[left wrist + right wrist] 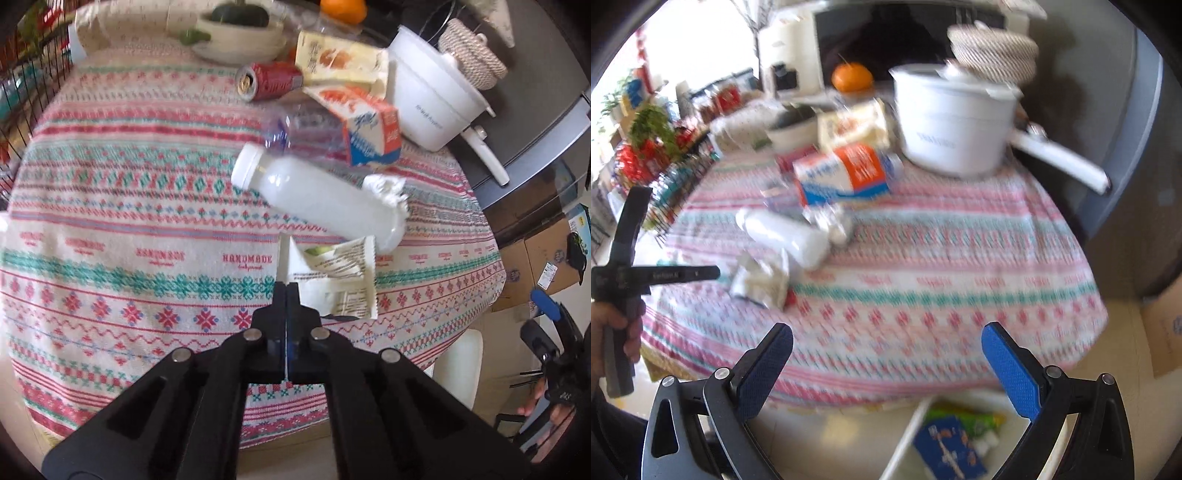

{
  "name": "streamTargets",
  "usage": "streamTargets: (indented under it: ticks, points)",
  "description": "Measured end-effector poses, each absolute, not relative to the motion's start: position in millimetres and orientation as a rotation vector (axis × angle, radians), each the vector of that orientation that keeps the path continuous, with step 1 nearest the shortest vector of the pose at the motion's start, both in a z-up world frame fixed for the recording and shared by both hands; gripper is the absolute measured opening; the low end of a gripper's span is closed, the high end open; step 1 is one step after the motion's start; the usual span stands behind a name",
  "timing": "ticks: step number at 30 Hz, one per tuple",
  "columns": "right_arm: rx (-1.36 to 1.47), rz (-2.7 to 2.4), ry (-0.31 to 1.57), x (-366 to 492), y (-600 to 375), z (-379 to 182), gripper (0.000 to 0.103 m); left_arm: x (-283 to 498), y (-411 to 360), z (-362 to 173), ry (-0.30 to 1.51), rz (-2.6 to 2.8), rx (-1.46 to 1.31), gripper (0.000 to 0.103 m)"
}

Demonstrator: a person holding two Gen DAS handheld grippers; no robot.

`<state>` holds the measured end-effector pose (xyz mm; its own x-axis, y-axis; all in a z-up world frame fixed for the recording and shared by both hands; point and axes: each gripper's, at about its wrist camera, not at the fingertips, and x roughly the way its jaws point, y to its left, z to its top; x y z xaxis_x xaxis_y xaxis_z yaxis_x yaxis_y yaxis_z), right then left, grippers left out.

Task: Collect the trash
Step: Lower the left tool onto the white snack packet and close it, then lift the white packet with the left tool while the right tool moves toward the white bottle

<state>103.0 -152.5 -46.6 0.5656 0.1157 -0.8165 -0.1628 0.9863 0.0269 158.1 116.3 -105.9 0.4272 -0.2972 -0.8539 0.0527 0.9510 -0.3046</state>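
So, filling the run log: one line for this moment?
left gripper: shut on wrapper | right gripper: open, empty, above bin | milk bottle, can: on table

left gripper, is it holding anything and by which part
Yes: the left gripper is shut on the wrapper, pinching its left edge. The right gripper is open and holds nothing.

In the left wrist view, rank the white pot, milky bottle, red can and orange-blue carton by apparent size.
1. white pot
2. milky bottle, though nearer the camera, so unsure against the pot
3. orange-blue carton
4. red can
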Motion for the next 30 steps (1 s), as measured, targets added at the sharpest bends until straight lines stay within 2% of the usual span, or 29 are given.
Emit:
streamTargets:
  ticks: [5, 6, 7, 8, 9, 12, 15, 17, 18, 19, 20, 30]
  points:
    - [-0.059, 0.242, 0.938, 121.5, -127.6, -45.6, 0.103, 154.6, 128.3, -98.8, 1.117, -0.283, -0.256, 0.003]
    - [-0.058, 0.239, 0.945, 126.0, -122.6, -47.1, 0.103, 156.8, 126.3, -103.1, 1.137, -0.281, -0.248, 0.018]
    - [-0.057, 0.234, 0.953, 128.5, -119.2, -48.1, 0.103, 159.1, 122.3, -108.3, 1.148, -0.280, -0.247, 0.044]
    - [-0.052, 0.231, 0.966, 133.0, -115.7, -50.2, 0.103, 162.7, 120.5, -113.8, 1.154, -0.268, -0.248, 0.055]
    - [-0.043, 0.234, 0.977, 137.0, -112.5, -52.3, 0.103, 167.2, 117.9, -119.4, 1.158, -0.262, -0.245, 0.061]
    - [-0.019, 0.236, 0.994, 142.7, -107.3, -59.3, 0.103, 180.0, 106.8, -140.3, 1.203, -0.285, -0.277, 0.059]
    - [0.003, 0.225, 1.016, 144.6, -109.4, -65.6, 0.103, 189.0, 98.9, -162.7, 1.276, -0.292, -0.310, 0.042]
    - [0.022, 0.213, 1.031, 148.5, -113.1, -70.4, 0.103, 188.4, 95.5, -162.5, 1.253, -0.279, -0.286, 0.037]
    - [0.030, 0.207, 1.035, 150.2, -116.0, -72.3, 0.103, 188.8, 92.6, -163.4, 1.261, -0.268, -0.265, 0.026]
    - [0.037, 0.201, 1.039, 152.0, -118.5, -73.8, 0.103, 187.4, 91.6, -163.3, 1.262, -0.263, -0.256, 0.005]
    - [0.043, 0.196, 1.042, 153.1, -120.8, -75.0, 0.103, 186.6, 90.3, -166.0, 1.268, -0.255, -0.248, 0.002]
    - [0.052, 0.186, 1.059, 160.4, -127.6, -81.7, 0.103, 174.1, 86.2, -136.7, 1.207, -0.254, -0.223, 0.000]
